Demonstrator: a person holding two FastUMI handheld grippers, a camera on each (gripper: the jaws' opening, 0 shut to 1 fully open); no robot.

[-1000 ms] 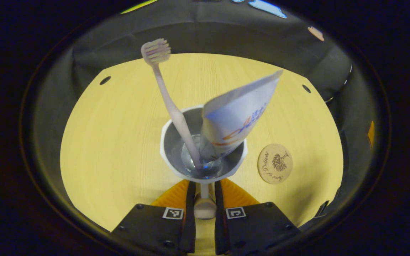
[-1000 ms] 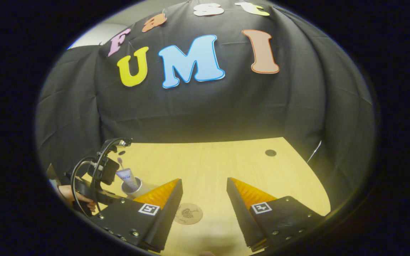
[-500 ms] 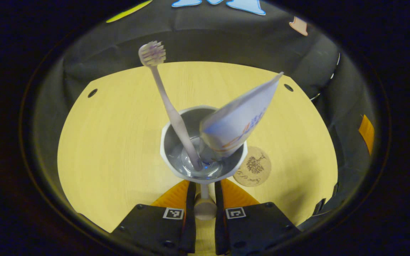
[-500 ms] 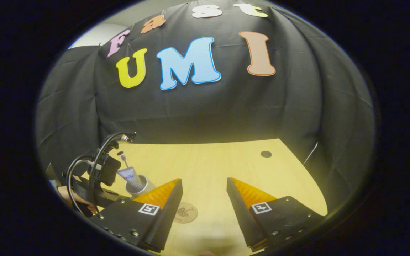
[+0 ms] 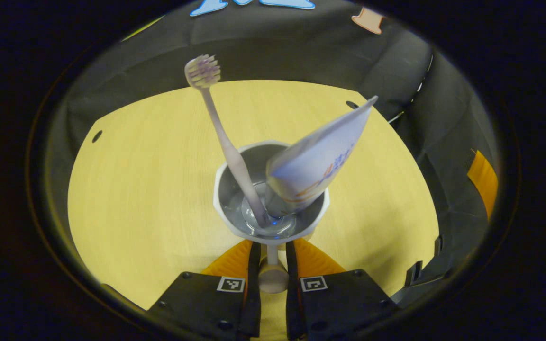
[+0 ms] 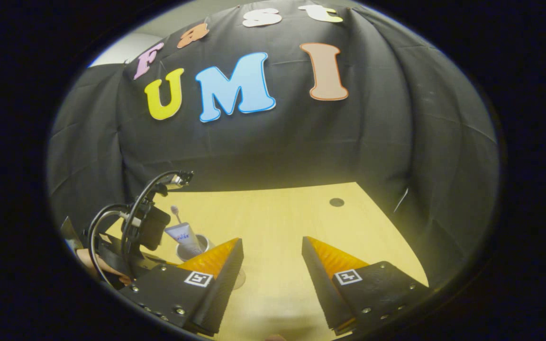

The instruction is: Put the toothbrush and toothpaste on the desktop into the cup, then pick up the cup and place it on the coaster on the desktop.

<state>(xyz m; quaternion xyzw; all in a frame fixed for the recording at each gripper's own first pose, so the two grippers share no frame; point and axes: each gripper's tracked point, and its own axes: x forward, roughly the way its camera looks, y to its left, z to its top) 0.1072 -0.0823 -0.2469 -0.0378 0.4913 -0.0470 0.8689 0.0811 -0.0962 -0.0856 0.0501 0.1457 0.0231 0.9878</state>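
Note:
A white cup (image 5: 217, 194) with a grey inside hangs from its handle, which my left gripper (image 5: 271, 247) is shut on. A pale toothbrush (image 5: 228, 147) leans left inside the cup, bristles up, and a white toothpaste tube (image 5: 320, 151) leans right. In the right gripper view the cup (image 6: 201, 242) with the tube (image 6: 182, 234) and brush (image 6: 175, 211) sits by the left gripper (image 6: 140, 227), just over the cork coaster (image 6: 240, 279), of which a sliver shows. My right gripper (image 6: 270, 265) stands open above the table with nothing between its fingers.
The light wooden table (image 5: 150, 180) has small dark holes near its far corners (image 5: 96, 136) (image 6: 336, 202). Black cloth walls it in at the back and sides. A hand (image 6: 96, 264) holds the left gripper. Part of the right gripper (image 5: 484, 177) shows at the far right.
The left gripper has carried the cup to the right, and the coaster has slid from beside the cup to under it. The right gripper stays open, its view turned slightly.

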